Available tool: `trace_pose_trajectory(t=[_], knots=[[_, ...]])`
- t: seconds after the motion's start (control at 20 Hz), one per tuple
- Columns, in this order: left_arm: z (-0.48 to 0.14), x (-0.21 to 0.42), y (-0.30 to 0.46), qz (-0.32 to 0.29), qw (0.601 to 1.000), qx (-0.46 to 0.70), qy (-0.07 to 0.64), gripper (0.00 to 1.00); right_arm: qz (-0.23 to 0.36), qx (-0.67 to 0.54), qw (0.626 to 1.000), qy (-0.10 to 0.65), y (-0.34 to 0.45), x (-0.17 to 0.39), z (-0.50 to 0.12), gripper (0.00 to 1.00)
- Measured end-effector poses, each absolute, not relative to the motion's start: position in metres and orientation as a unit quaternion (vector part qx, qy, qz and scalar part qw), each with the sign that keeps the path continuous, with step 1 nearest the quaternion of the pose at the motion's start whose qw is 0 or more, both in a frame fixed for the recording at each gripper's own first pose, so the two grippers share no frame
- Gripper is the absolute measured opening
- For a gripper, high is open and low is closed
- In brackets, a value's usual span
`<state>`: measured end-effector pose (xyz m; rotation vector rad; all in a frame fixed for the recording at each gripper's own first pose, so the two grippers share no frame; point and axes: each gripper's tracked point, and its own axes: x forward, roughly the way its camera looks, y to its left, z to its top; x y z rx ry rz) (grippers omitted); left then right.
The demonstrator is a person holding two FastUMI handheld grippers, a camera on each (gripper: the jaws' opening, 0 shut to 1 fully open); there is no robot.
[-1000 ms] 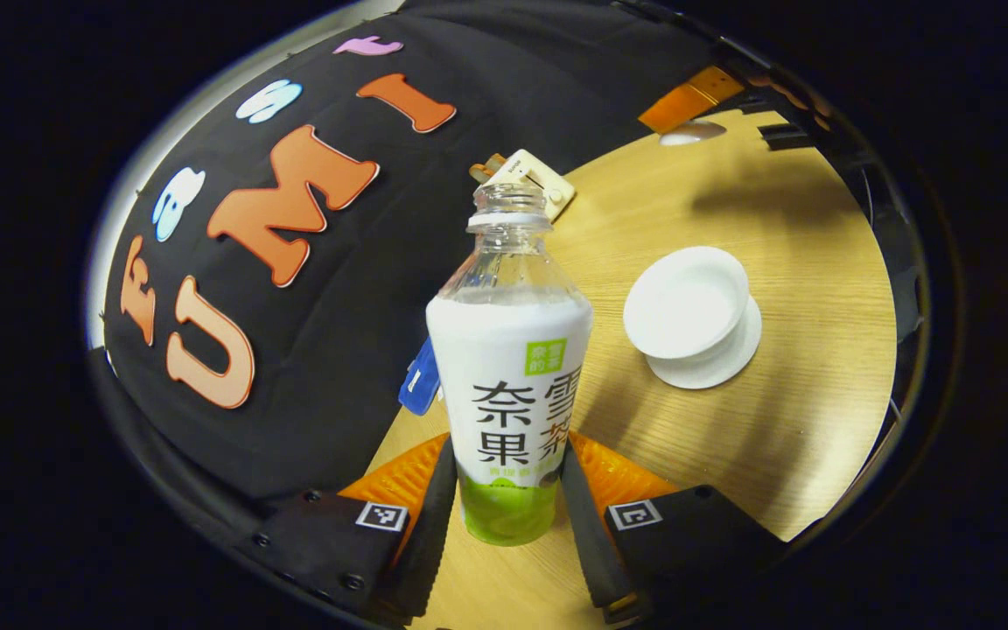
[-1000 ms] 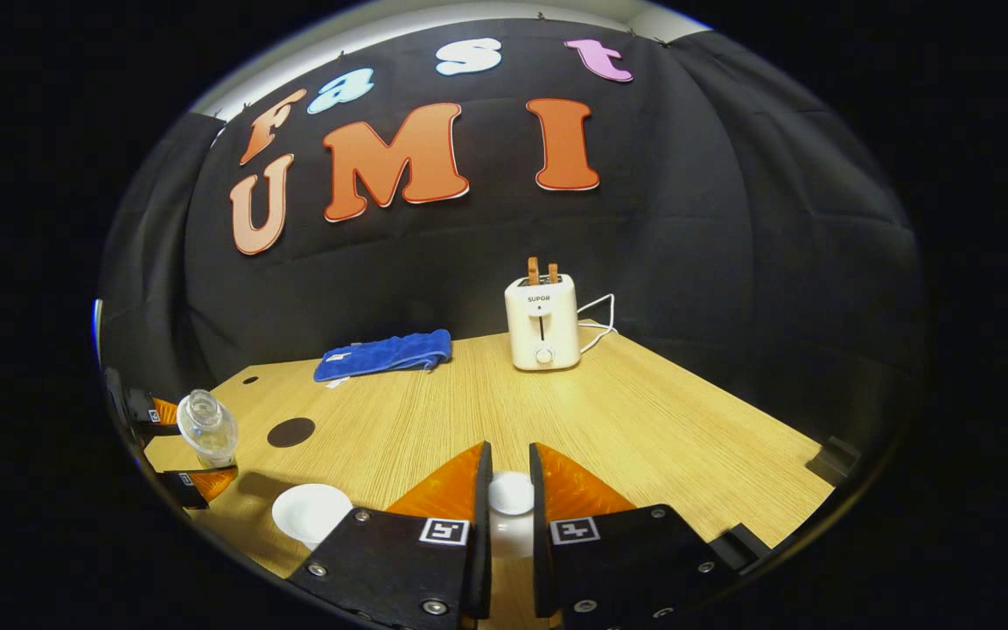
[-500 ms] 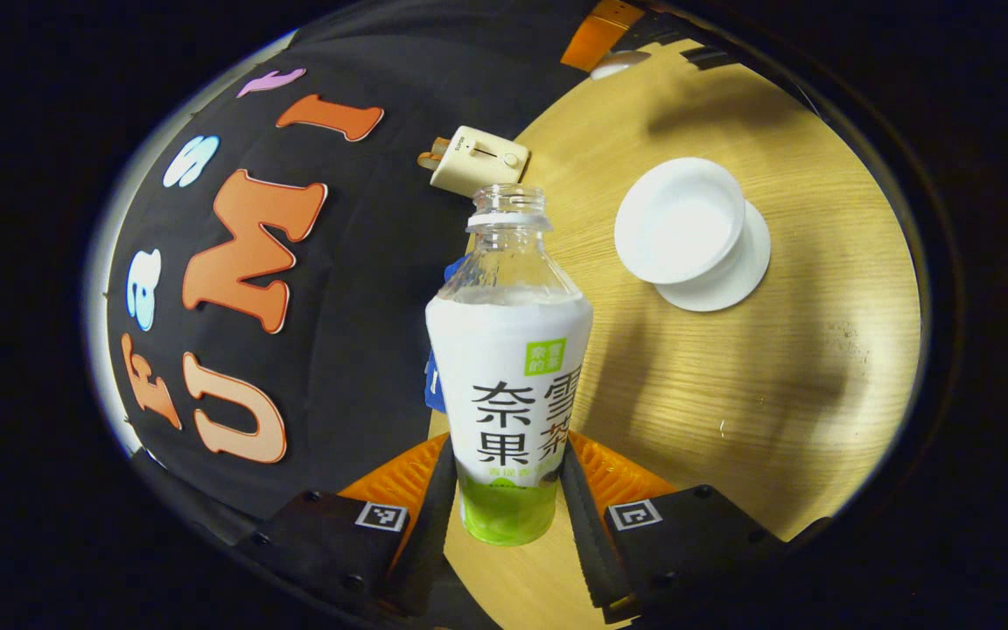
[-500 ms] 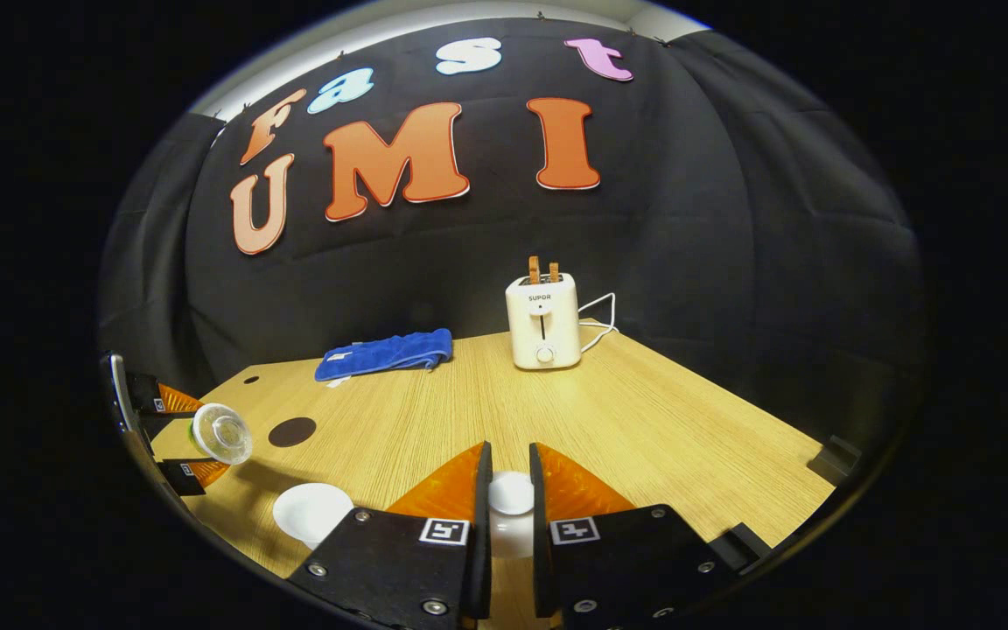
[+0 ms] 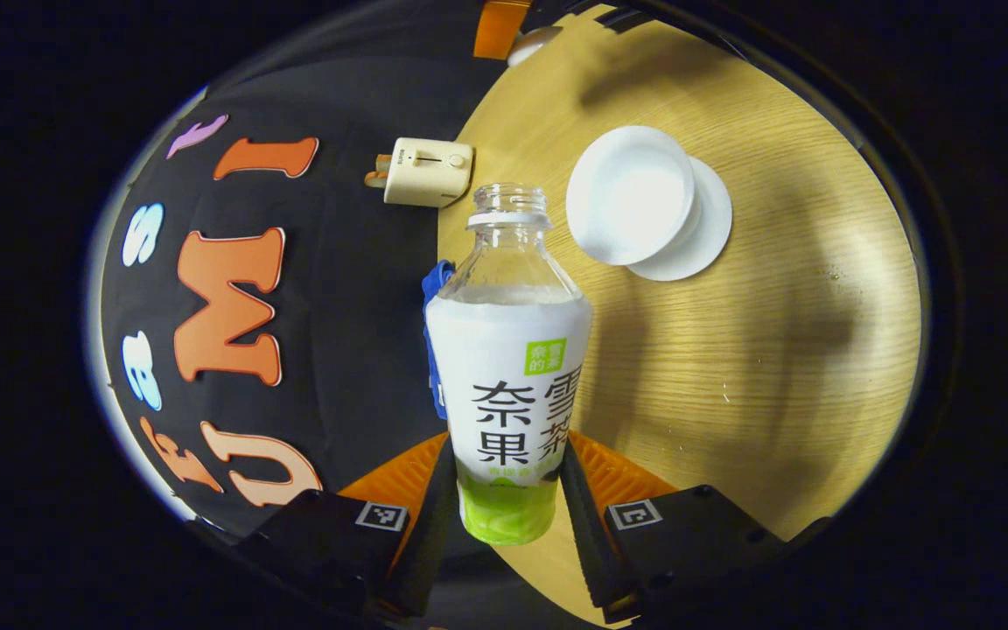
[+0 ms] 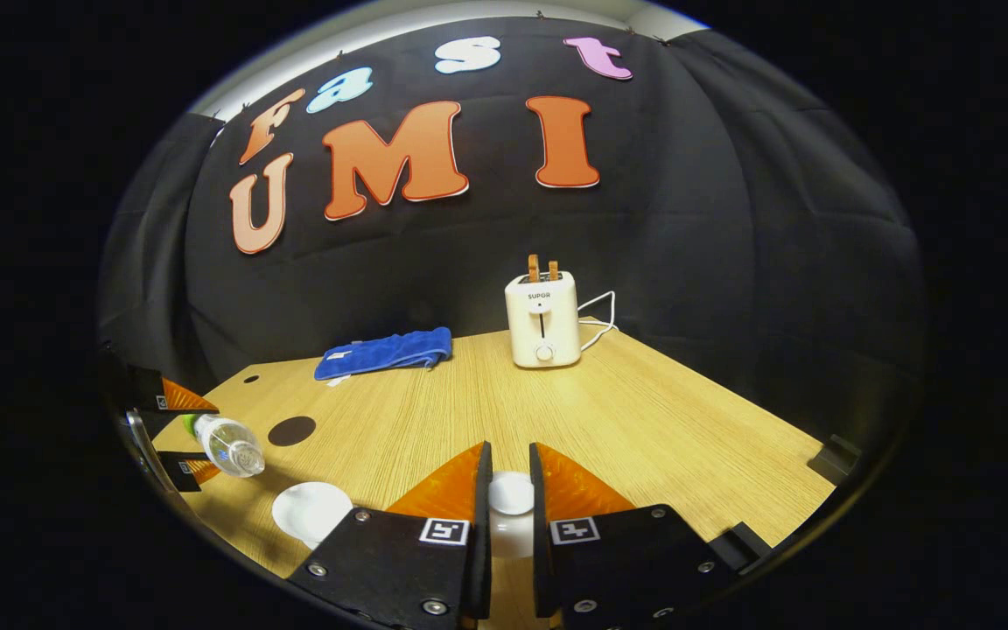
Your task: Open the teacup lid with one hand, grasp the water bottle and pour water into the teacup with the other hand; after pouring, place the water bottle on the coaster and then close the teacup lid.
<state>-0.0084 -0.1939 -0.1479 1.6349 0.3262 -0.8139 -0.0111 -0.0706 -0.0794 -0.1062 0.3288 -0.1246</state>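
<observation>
— Near the tabletop's left edge, the left gripper [image 5: 504, 499] clamps the tilted water bottle [image 5: 508, 367] beside the open teacup [image 5: 631, 194].
— Right gripper [image 6: 509, 507] pinches the lid [image 6: 511, 493] — overtilting risks spilling past the rim.

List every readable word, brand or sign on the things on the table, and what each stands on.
"SUPOR": on the front of the toaster.
Water bottle: large printed characters on its label, left unread here.
Left tongs and right tongs: square coded markers, no words.
</observation>
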Motion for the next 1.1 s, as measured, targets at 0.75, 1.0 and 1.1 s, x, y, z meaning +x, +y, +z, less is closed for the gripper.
trace_pose_trajectory(t=[0.75,1.0,1.1], knots=[[-0.138,0.002,-0.202,-0.338,0.488,0.797,0.11,0.66,-0.057,-0.051,0.983,0.168,-0.071,-0.011,-0.082,0.19],[-0.129,0.004,-0.206,-0.333,0.451,0.823,0.096,0.66,-0.058,-0.052,0.983,0.166,-0.072,-0.011,-0.081,0.19],[-0.123,0.006,-0.211,-0.327,0.435,0.835,0.085,0.69,-0.059,-0.051,0.983,0.168,-0.073,-0.011,-0.082,0.19]])
